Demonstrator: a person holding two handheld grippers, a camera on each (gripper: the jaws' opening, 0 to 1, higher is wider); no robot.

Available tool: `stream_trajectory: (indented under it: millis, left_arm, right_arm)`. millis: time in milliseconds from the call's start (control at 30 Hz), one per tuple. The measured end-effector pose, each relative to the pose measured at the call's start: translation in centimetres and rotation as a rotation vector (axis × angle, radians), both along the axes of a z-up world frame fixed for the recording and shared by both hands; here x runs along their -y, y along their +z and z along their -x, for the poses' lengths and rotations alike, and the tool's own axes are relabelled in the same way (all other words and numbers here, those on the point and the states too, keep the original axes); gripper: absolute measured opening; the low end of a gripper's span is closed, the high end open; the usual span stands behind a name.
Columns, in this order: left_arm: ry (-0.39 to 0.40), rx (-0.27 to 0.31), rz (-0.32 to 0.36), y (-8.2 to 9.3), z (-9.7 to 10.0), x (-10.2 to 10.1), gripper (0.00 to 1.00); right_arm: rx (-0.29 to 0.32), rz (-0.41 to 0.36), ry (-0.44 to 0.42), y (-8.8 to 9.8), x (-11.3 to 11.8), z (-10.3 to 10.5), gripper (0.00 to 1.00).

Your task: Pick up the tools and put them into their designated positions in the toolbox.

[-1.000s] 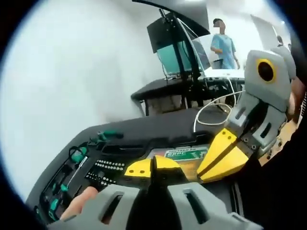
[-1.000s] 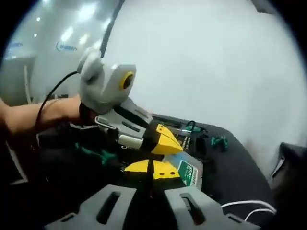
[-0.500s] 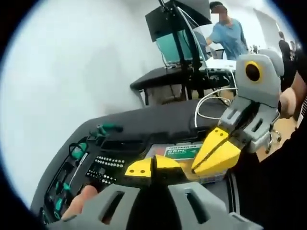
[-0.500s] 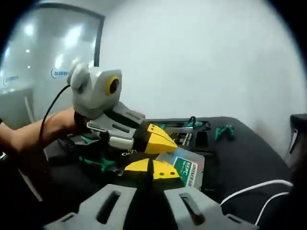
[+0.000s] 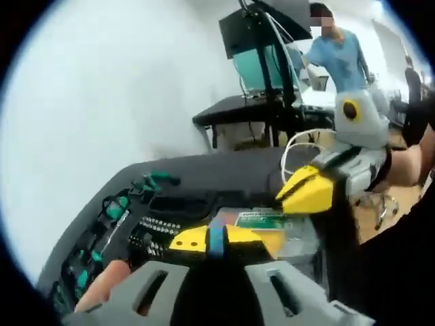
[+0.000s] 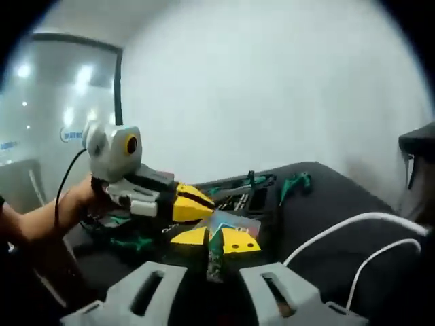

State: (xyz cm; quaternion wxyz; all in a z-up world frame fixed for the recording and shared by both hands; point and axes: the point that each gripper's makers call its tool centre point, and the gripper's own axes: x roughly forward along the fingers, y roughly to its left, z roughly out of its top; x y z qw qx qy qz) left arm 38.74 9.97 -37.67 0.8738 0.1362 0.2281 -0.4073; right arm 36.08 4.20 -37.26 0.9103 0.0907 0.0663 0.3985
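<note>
Gripper (image 5: 217, 239) on left pinching something blue, right gripper (image 6: 215, 239) clamping teal-and-grey card; keeping both holds firm, lowering level toward toolbox (image 5: 129, 224) on bench (image 6: 326, 197)

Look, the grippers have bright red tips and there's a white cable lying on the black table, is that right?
Not quite. The tips are yellow, not red: the left gripper view shows the left gripper and the right gripper with yellow jaw tips. The white cable on the black table is right; the right gripper view shows it.
</note>
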Motion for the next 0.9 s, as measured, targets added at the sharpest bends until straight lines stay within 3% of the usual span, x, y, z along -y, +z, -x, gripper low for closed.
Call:
stream_trajectory:
  millis: [33,100,133,200,233,267,300,367,433,467,500,667,733,833,900]
  left_arm:
    - [0.021,-0.05,0.036,0.0,0.2,-0.8,0.16]
    - [-0.035,-0.012,-0.044,-0.5,1.0,-2.1,0.15]
    - [-0.058,0.023,-0.106,-0.7,1.3,-2.5,0.14]
    - [-0.101,0.083,-0.171,-0.4,1.7,-2.5,0.15]
    - [-0.115,0.085,-0.163,-0.1,2.0,-2.1,0.15]
    - [-0.129,0.057,-0.107,0.4,2.6,-1.2,0.16]
    - [-0.13,0.01,-0.028,0.8,3.0,-0.2,0.18]
    - [-0.108,-0.099,0.036,0.4,3.4,0.8,0.2]
    - [-0.039,-0.167,0.041,-0.5,2.6,1.0,0.21]
    - [-0.004,-0.21,0.061,-0.9,2.4,1.2,0.21]
    - [0.003,-0.28,0.103,-1.2,2.8,1.6,0.21]
    - [-0.039,-0.237,0.12,-1.2,3.2,1.7,0.19]
    - [-0.091,-0.219,0.038,-1.7,4.2,1.3,0.15]
    - [-0.102,-0.227,0.017,-1.8,5.4,1.7,0.15]
    - [-0.115,-0.181,-0.036,-1.7,5.2,1.3,0.15]
  right_arm:
    - [0.018,0.018,0.01,0.1,0.2,0.6,0.1]
    - [0.044,0.058,0.007,0.3,0.7,1.2,0.1]
    - [-0.014,0.086,-0.008,-0.3,1.3,1.4,0.1]
    - [-0.194,0.04,-0.032,-1.0,2.0,2.5,0.09]
    - [-0.285,-0.05,-0.019,-0.5,2.0,3.3,0.1]
    - [-0.383,-0.117,0.0,-0.3,1.7,3.6,0.1]
    - [-0.423,-0.114,0.03,-0.4,1.5,3.1,0.11]
    - [-0.395,-0.031,-0.012,-0.8,1.9,2.4,0.19]
    - [-0.431,-0.006,-0.057,-1.2,2.1,1.3,0.23]
    - [-0.48,0.01,-0.047,-1.4,1.8,1.2,0.24]
    - [-0.479,0.072,-0.093,-1.4,2.1,-0.1,0.27]
    - [-0.647,0.176,-0.049,-2.0,0.6,0.5,0.33]
    - [-0.682,0.225,-0.045,-2.4,0.4,0.2,0.34]
    - [-0.648,0.329,-0.08,-2.9,0.7,-0.2,0.27]
    - [-0.66,0.309,-0.063,-2.8,0.6,-0.4,0.28]
